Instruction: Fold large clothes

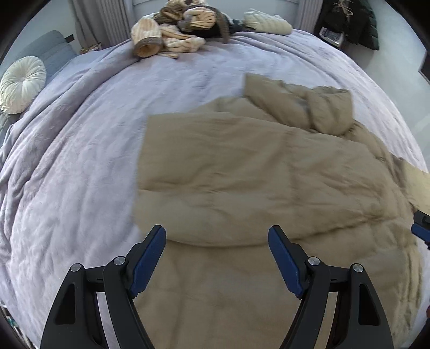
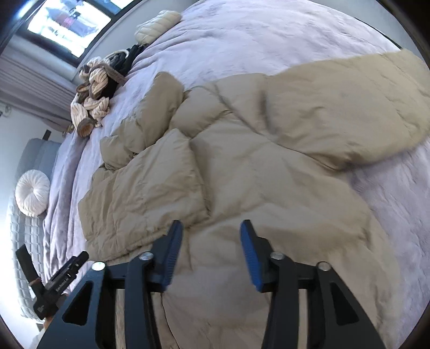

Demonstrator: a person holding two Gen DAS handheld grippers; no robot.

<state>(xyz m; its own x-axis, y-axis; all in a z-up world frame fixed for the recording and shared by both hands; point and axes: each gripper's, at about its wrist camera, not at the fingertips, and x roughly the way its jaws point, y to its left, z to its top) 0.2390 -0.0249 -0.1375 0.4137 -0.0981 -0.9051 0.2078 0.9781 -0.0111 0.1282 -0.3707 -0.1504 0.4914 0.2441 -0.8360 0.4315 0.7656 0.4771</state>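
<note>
A large beige puffer jacket lies spread on the lilac bed cover. Its left part is folded over the body, and its hood or collar is bunched at the far end. In the right wrist view the jacket has one sleeve stretched out to the right. My left gripper is open and empty above the jacket's near hem. My right gripper is open and empty above the jacket's lower middle. Its tip shows at the left wrist view's right edge.
A heap of striped cream and brown clothes lies at the far end of the bed, with a cream knit item beside it. A round white cushion sits on a grey-blue seat at the left. A dark coat hangs at the far right.
</note>
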